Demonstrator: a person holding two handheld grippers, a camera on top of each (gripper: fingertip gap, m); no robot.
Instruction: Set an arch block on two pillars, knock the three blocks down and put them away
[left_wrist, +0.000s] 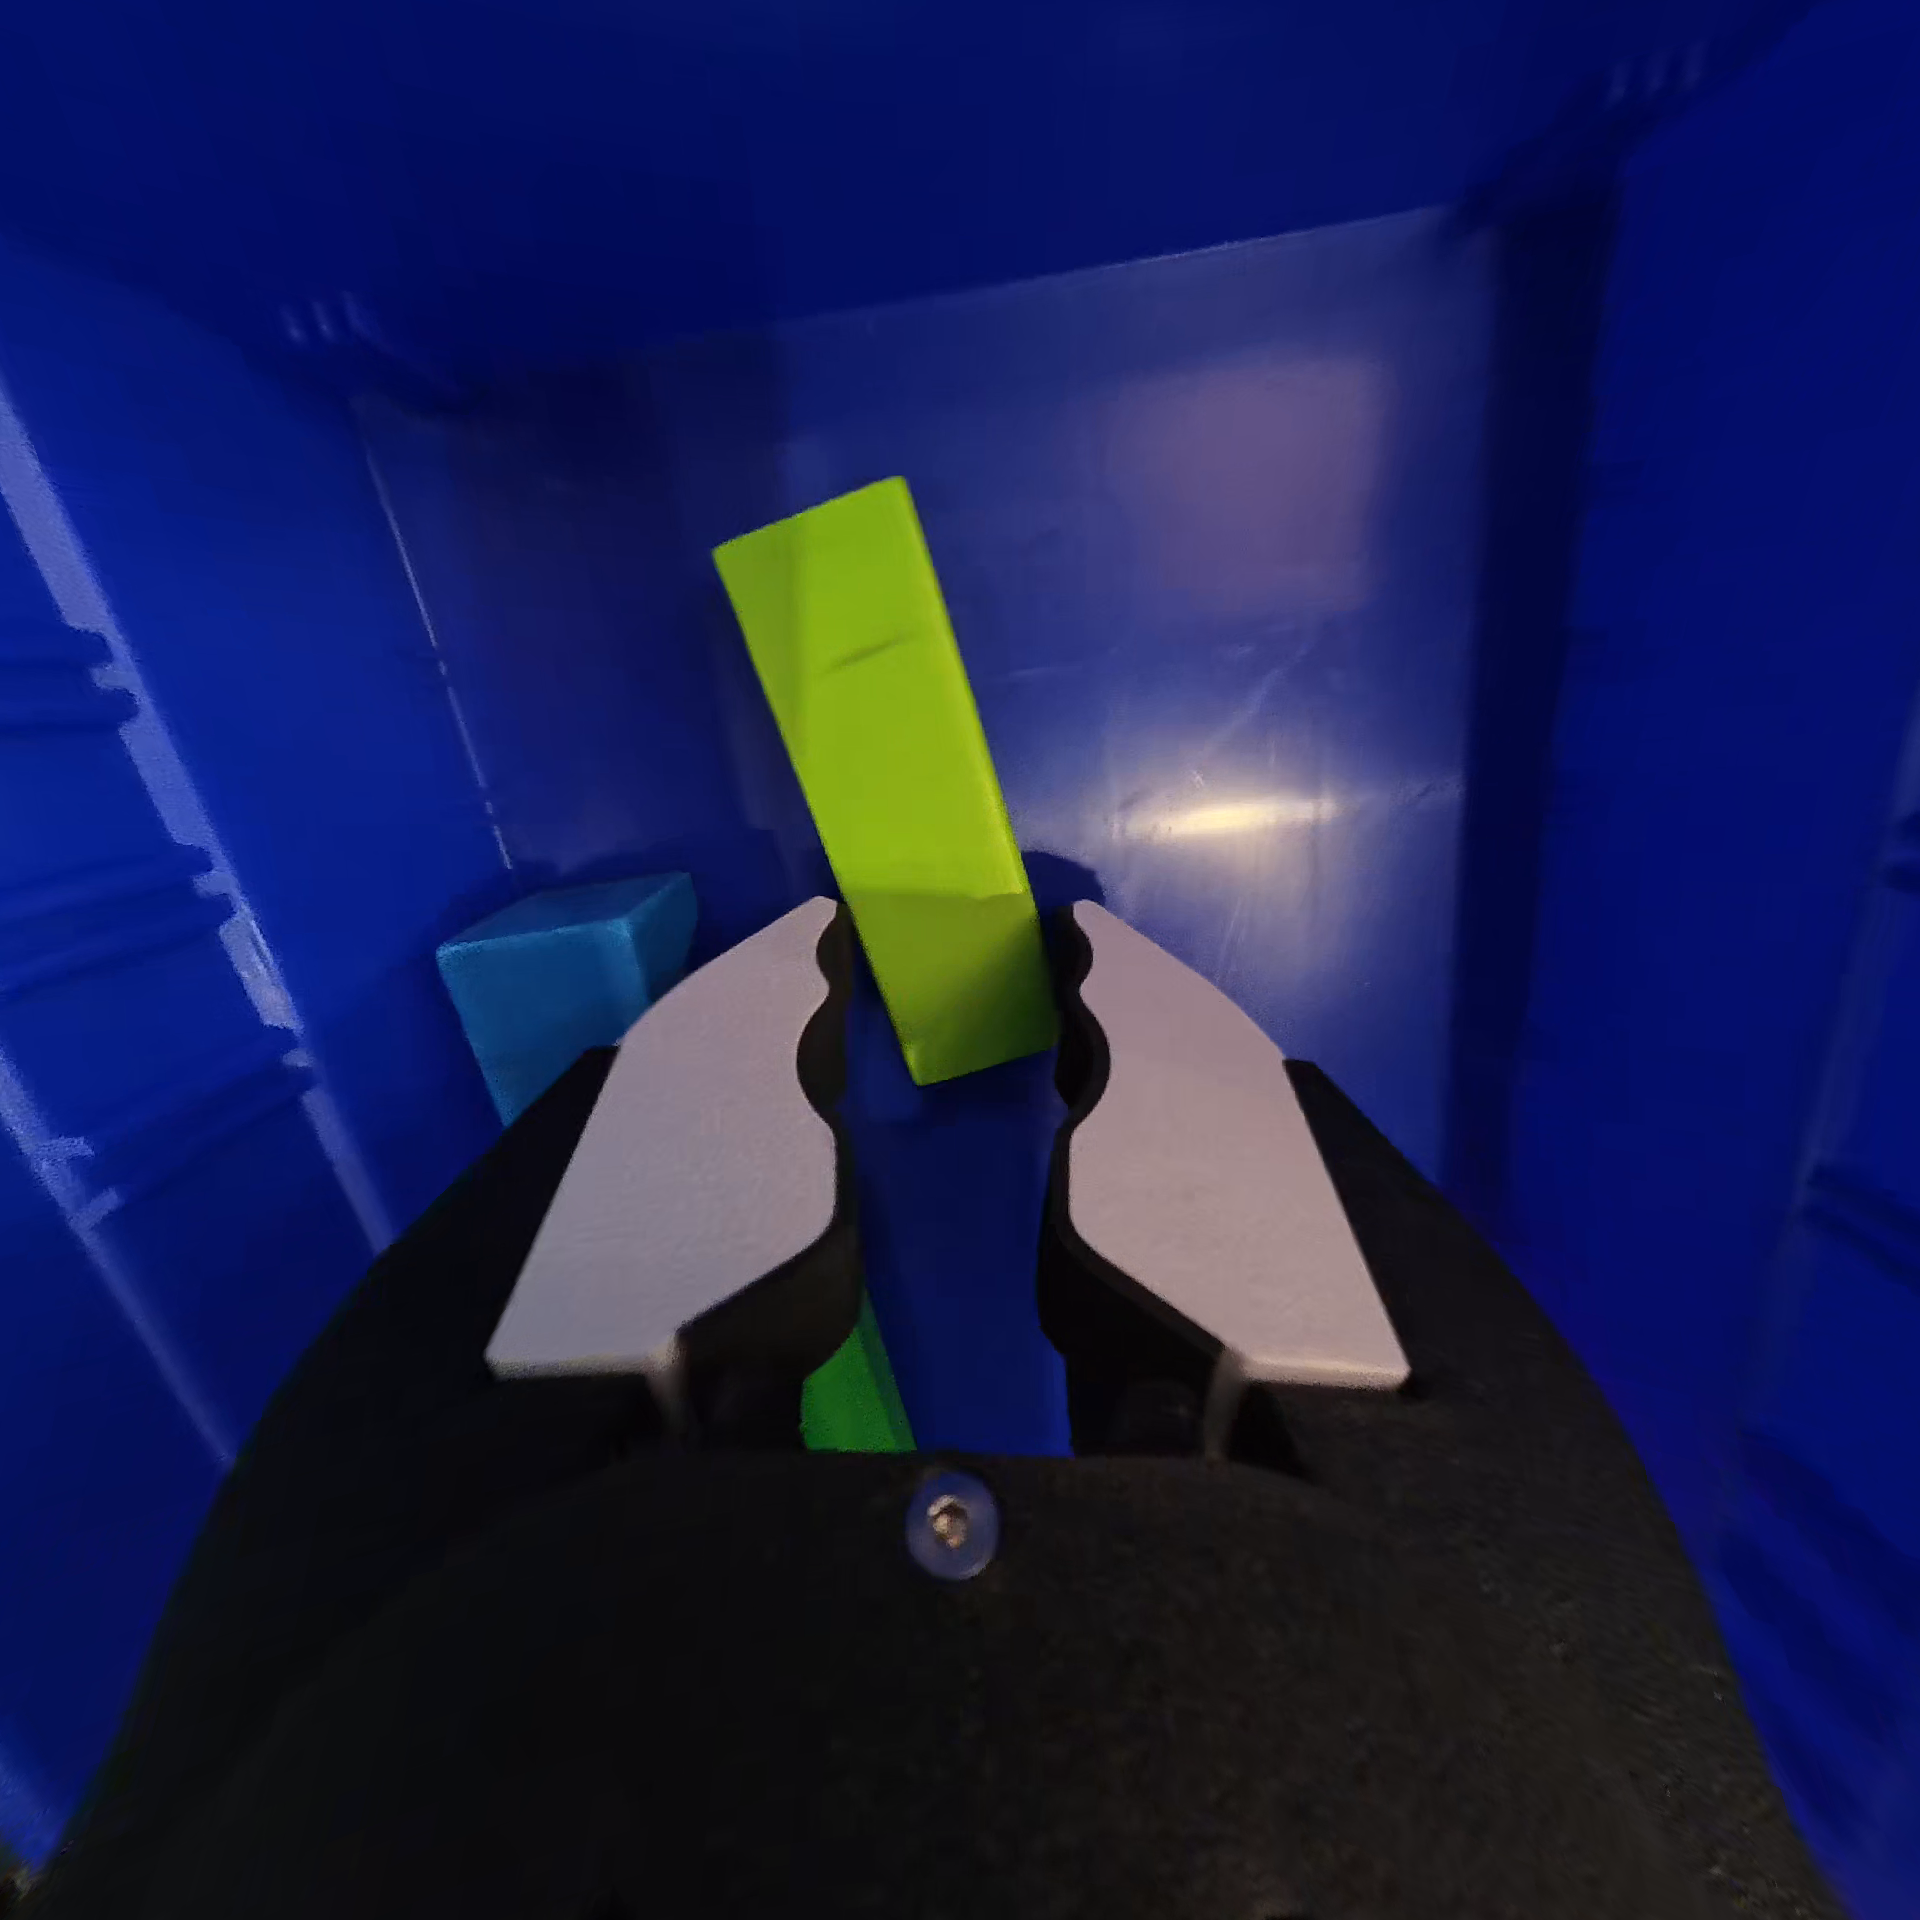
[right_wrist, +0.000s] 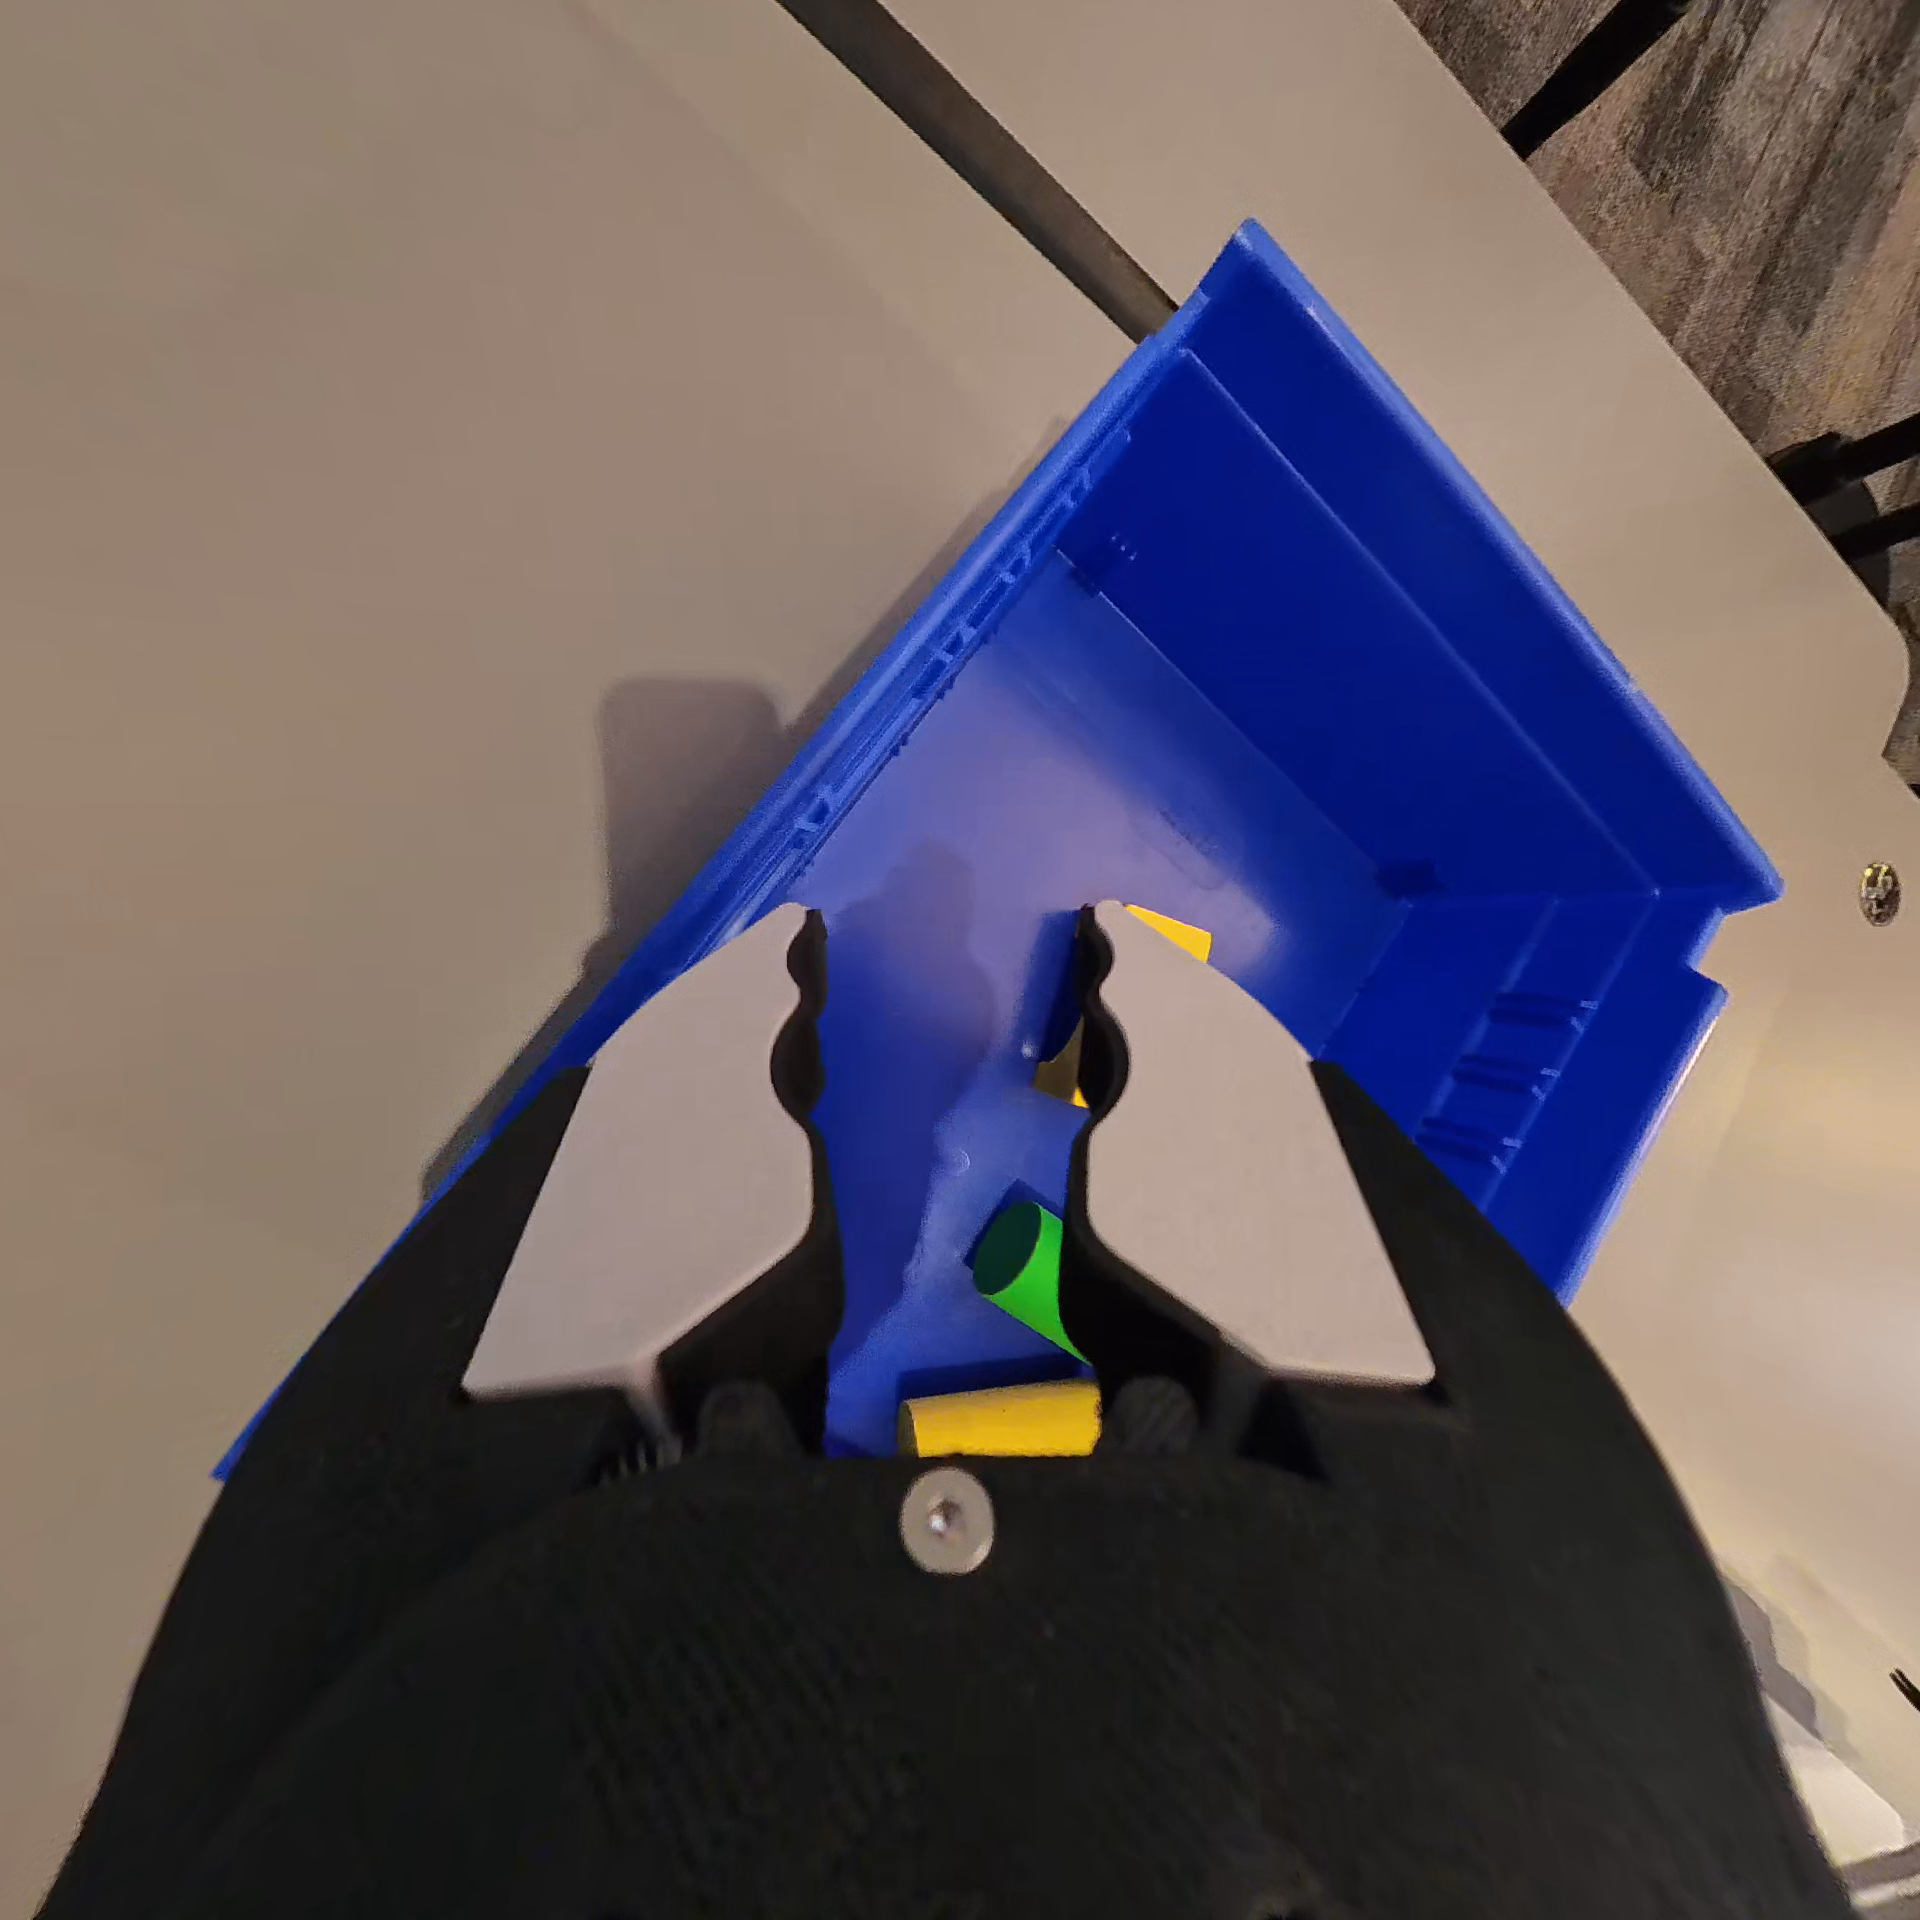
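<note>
The left gripper's fingers are pinching the lime block low inside the blue bin, beside a blue block; releasing gently suits. The right gripper is hovering above the bin, spread and empty.

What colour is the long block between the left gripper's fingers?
Lime green, clearest in the left wrist view.

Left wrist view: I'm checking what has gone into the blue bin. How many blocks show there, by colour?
Lime green block: 1
Light blue block: 1
Darker green block: 1, mostly hidden behind the left gripper
Total: 3
</note>
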